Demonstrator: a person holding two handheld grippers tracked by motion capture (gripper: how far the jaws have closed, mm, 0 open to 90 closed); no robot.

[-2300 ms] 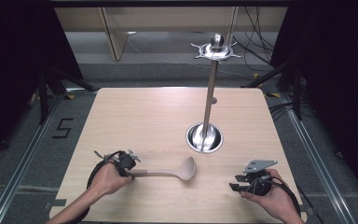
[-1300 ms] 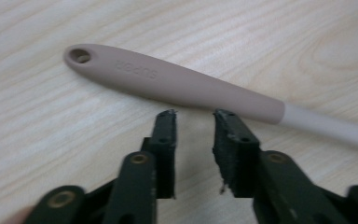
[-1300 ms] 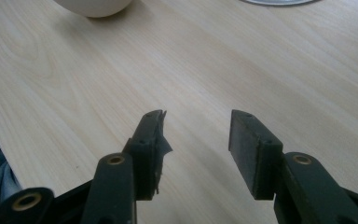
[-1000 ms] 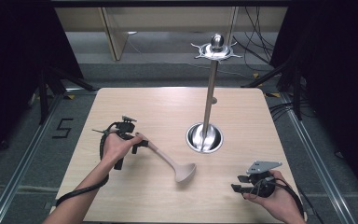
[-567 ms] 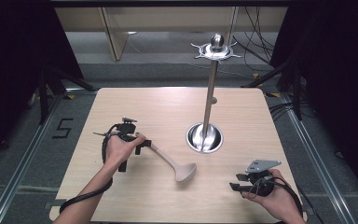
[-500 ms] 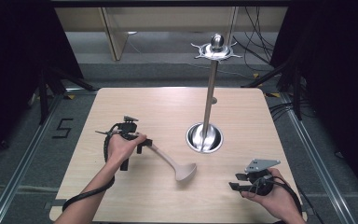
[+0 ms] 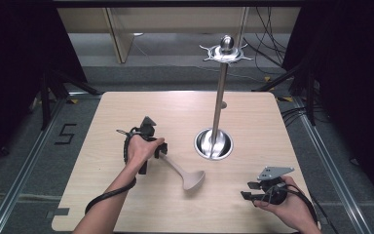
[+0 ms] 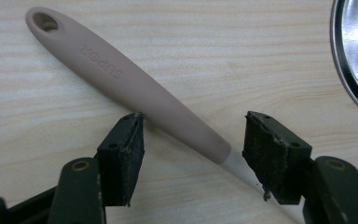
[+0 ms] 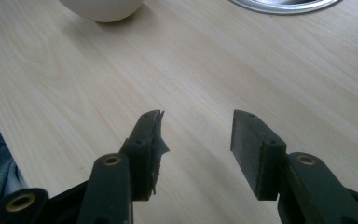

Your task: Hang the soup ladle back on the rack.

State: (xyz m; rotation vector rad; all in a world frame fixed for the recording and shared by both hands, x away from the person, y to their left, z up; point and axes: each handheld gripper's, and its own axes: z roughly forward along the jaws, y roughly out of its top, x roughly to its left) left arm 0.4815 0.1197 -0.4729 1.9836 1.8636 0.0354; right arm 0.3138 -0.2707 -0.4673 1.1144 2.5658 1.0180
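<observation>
Fingers [image 8: 121, 158] of the left gripper [image 8: 193, 161] stand wide apart over the counter [image 7: 253, 112], with the ladle [image 8: 135, 88] crossing the gap between them at a slant. Its taupe handle nearly brushes the left finger; whether they touch is hard to tell. The paler neck runs under the right finger, where it is cut off. The handle's end has a hanging hole and embossed lettering that reads upside down. From the high view, the left hand [image 7: 143, 148] covers most of the left gripper [image 7: 145, 146] and the upper handle, leaving the ladle [image 7: 187, 175] bowl lying free toward the middle. Behind it stands a steel utensil stand [image 7: 219, 97], its round base on the counter. At the right, the right gripper [image 7: 253, 191] rests low with nothing between its spread fingers [image 9: 144, 149]; the ladle bowl's edge [image 9: 102, 10] is cropped at the top.
</observation>
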